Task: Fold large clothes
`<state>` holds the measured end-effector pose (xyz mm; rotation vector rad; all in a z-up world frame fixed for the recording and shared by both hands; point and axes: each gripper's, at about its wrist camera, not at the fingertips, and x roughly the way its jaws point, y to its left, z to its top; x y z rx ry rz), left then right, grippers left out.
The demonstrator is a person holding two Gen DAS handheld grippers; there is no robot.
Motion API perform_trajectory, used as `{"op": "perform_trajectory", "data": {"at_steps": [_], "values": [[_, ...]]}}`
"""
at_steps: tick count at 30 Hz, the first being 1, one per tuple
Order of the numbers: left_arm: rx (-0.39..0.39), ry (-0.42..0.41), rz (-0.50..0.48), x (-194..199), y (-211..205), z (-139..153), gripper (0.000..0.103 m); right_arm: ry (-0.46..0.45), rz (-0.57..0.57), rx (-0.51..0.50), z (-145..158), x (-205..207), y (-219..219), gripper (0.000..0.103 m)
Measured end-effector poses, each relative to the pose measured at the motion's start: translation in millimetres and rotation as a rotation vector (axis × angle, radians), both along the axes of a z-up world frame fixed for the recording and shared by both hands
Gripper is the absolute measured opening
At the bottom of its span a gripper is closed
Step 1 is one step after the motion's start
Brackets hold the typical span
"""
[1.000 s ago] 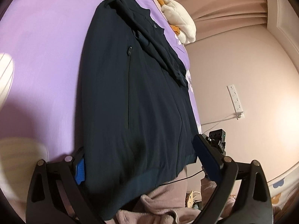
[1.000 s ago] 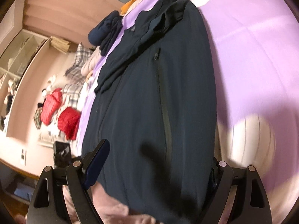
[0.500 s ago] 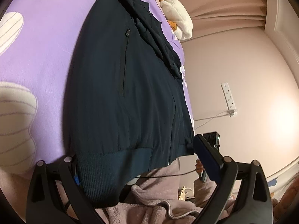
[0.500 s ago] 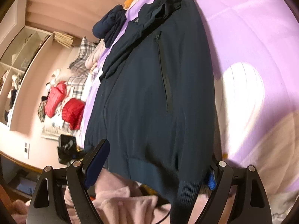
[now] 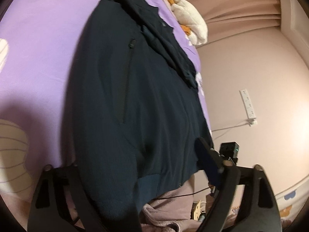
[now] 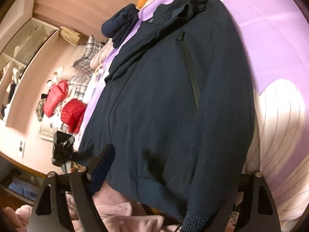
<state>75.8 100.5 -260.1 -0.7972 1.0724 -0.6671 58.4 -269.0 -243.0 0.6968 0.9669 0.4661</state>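
Jacket (image 5: 139, 100) lies flat on purple bed (image 5: 44, 44), hem nearest. Step: taking hem corners for fold. Left gripper (image 5: 139, 176) and right gripper (image 6: 179, 177) straddle hem, fingers just closing, not yet clamped. Next: pinch hem, lift toward collar.

The large zip-front jacket (image 5: 139, 104) is very dark navy all over, its ribbed hem band a slightly bluer navy and its pocket zip near black. The flat bedspread (image 5: 42, 38) beneath it is lilac purple, printed with big cream-white flower petals lined in grey. The fleecy garment (image 6: 119, 210) at the near edge is dusty pink. A puffy quilted bundle (image 5: 191, 27) is cream-white with orange showing beside it. Two padded jackets (image 6: 63, 104) are bright red, next to grey-and-white plaid cloth (image 6: 90, 52). The pleated curtain (image 5: 241, 13) and the wall (image 5: 251, 67) are pinkish beige. Both grippers' frames are black with blue pads.
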Motion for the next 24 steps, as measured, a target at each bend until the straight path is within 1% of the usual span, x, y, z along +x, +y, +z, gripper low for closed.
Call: {"op": "perform_trajectory", "data": {"at_steps": [1,2,3,4,5,6,7,9,10,11,12,14,18,24], "values": [[0.007,0.007,0.010,-0.5,2.1,-1.8,0.072,0.003,-0.006,-0.001,-0.9,-1.9,-3.1,0.074],[0.011,0.012,0.018,-1.2,3.8,-3.2,0.066,0.007,-0.015,0.000,-2.7,-4.9,-7.8,0.066],[0.014,0.017,0.027,-2.1,6.4,-4.8,0.063,0.010,-0.025,0.004,-3.8,-7.2,-11.0,0.057],[0.017,0.020,0.033,-3.0,8.7,-6.0,0.057,0.016,-0.041,0.014,-6.3,-9.6,-15.7,0.049],[0.026,0.021,0.037,-3.4,9.7,-6.6,0.051,0.020,-0.052,0.020,-7.9,-11.3,-17.2,0.045],[0.035,0.021,0.038,-3.6,9.7,-7.2,0.048,0.026,-0.068,0.027,-10.4,-13.1,-20.5,0.036],[0.046,0.019,0.040,-4.3,10.1,-7.8,0.044,0.032,-0.082,0.029,-12.1,-14.2,-22.1,0.030],[0.073,0.018,0.050,-4.1,8.9,-8.4,0.033,0.041,-0.110,0.019,-13.9,-16.1,-22.9,0.026],[0.092,0.024,0.060,-3.4,8.8,-9.3,0.022,0.036,-0.117,0.005,-12.9,-16.9,-21.3,0.026],[0.097,0.028,0.068,-2.6,8.8,-9.9,0.015,0.030,-0.119,-0.006,-10.1,-16.9,-18.0,0.025],[0.094,0.025,0.073,-2.6,8.6,-9.4,0.014,0.018,-0.121,-0.027,-6.0,-17.1,-14.1,0.023],[0.113,-0.008,0.077,-4.1,5.3,-2.4,0.013,-0.008,-0.121,-0.040,0.9,-17.3,-9.7,0.020],[0.159,-0.117,0.071,-7.8,-6.6,23.2,0.012,-0.082,-0.117,-0.008,17.2,-16.3,-4.3,0.016],[0.218,-0.275,0.067,-7.8,-23.0,63.1,0.012,-0.192,-0.080,0.035,40.3,-9.8,7.8,0.016]]}}
